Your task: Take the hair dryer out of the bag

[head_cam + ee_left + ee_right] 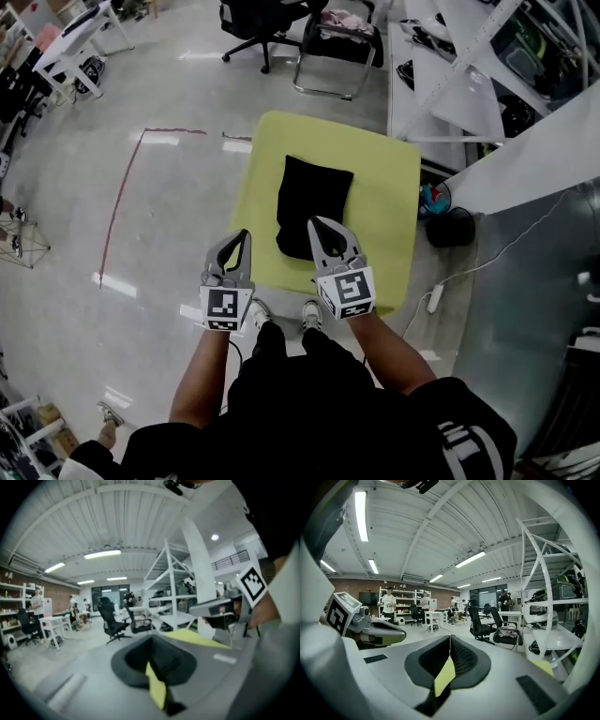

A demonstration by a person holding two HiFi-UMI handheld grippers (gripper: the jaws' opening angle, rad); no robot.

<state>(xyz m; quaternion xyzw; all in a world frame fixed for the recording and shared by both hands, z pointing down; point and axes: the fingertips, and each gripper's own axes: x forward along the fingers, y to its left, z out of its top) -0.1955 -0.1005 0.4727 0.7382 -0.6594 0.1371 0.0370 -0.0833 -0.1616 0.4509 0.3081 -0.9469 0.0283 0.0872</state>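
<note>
A black cloth bag (312, 206) lies flat in the middle of a small yellow-green table (394, 178). No hair dryer shows; the bag hides whatever is in it. My left gripper (245, 233) hovers over the table's near left edge, shut and empty. My right gripper (312, 222) is shut and empty too, its tip over the bag's near end. In the left gripper view the shut left gripper (151, 638) points across the room, with the right gripper (220, 611) beside it and the table (194, 637) just ahead. In the right gripper view the jaws of the right gripper (450, 637) are pressed together.
Black office chairs (267, 23) stand beyond the table. White tables and a shelf frame (469, 84) line the right side. A black round object (452, 228) and a power strip (436, 298) lie on the floor to the right. People stand far off by shelves (389, 603).
</note>
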